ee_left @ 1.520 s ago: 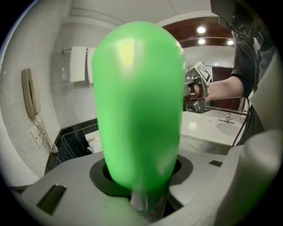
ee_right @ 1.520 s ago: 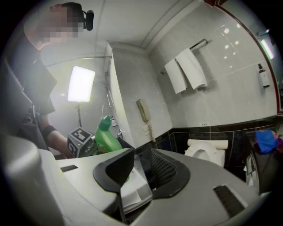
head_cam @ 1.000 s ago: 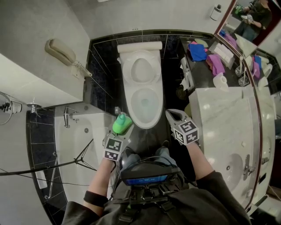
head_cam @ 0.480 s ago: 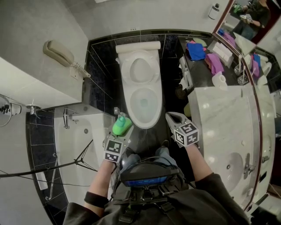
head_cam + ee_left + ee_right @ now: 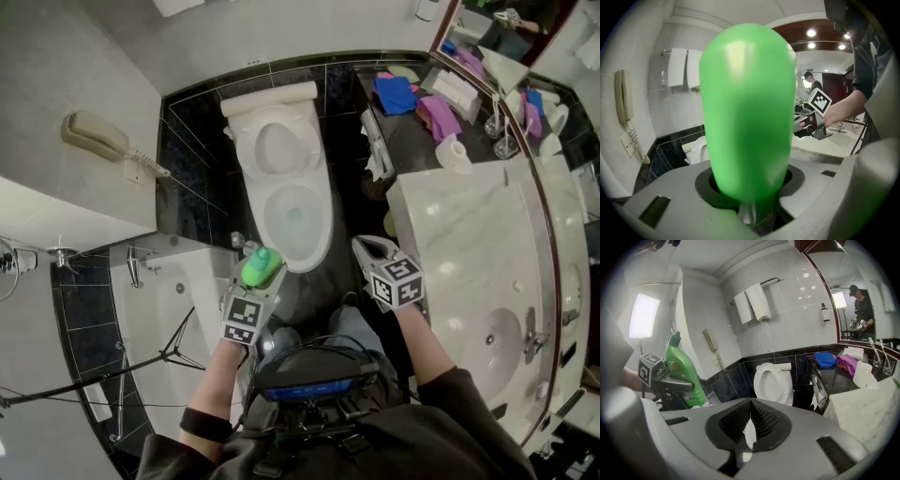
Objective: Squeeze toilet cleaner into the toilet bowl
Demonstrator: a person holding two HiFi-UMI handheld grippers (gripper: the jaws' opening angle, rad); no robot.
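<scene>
A white toilet (image 5: 284, 192) stands ahead with its lid up and its bowl open. My left gripper (image 5: 257, 274) is shut on a green toilet cleaner bottle (image 5: 262, 266), held just left of the bowl's front rim. That bottle (image 5: 747, 108) fills the left gripper view, its narrow end down between the jaws. My right gripper (image 5: 367, 247) hovers right of the bowl's front, shut and empty. In the right gripper view the jaws (image 5: 751, 422) meet, the bottle (image 5: 684, 373) stands upright at the left, and the toilet (image 5: 772, 380) lies beyond.
A marble counter (image 5: 469, 234) with a sink runs along the right. Blue (image 5: 394, 94) and purple (image 5: 439, 114) cloths and a toilet roll (image 5: 453, 153) lie at its far end. The bathtub (image 5: 178, 295) and a tripod (image 5: 173, 342) are on the left, below a wall phone (image 5: 98, 137).
The head view has swung a little, so the toilet sits further left and the bottle closer to its rim. The left gripper keeps its hold; the right stays shut.
</scene>
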